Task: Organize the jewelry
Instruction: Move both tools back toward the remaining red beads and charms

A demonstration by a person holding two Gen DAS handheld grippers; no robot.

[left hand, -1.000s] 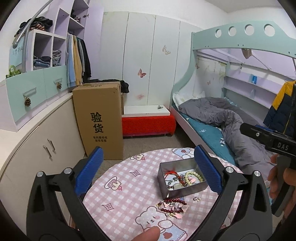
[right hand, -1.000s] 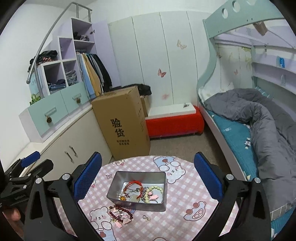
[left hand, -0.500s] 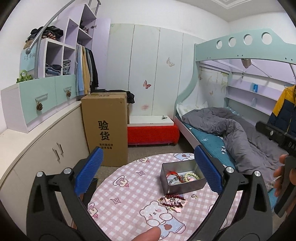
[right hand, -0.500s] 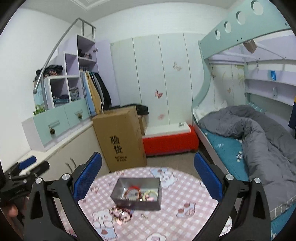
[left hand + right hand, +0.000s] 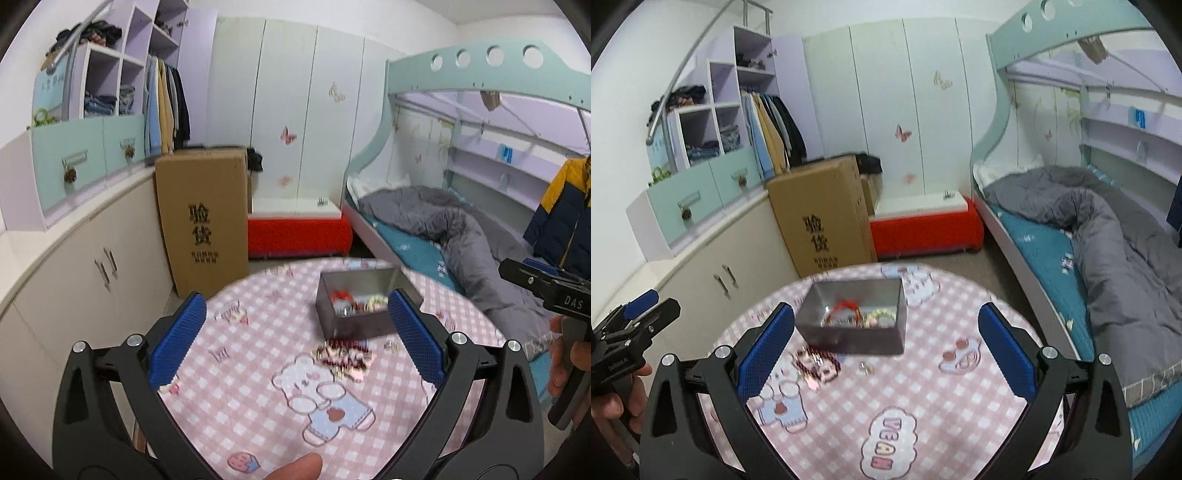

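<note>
Left gripper [image 5: 295, 332] jaws wide, holding nothing, right gripper [image 5: 886, 336] likewise wide above table [image 5: 923, 406], metal tin [image 5: 849, 338] with jewelry, dark red bead bracelet [image 5: 816, 365] just beside tin

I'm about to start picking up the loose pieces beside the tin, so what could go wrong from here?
The dark red bead bracelet lies in a tangled heap against the metal tin, so a pinch may drag several pieces or nudge the tin. The tiny ring may slip from the wide blue pads. Both frames are blurred, so aim may suffer.
</note>
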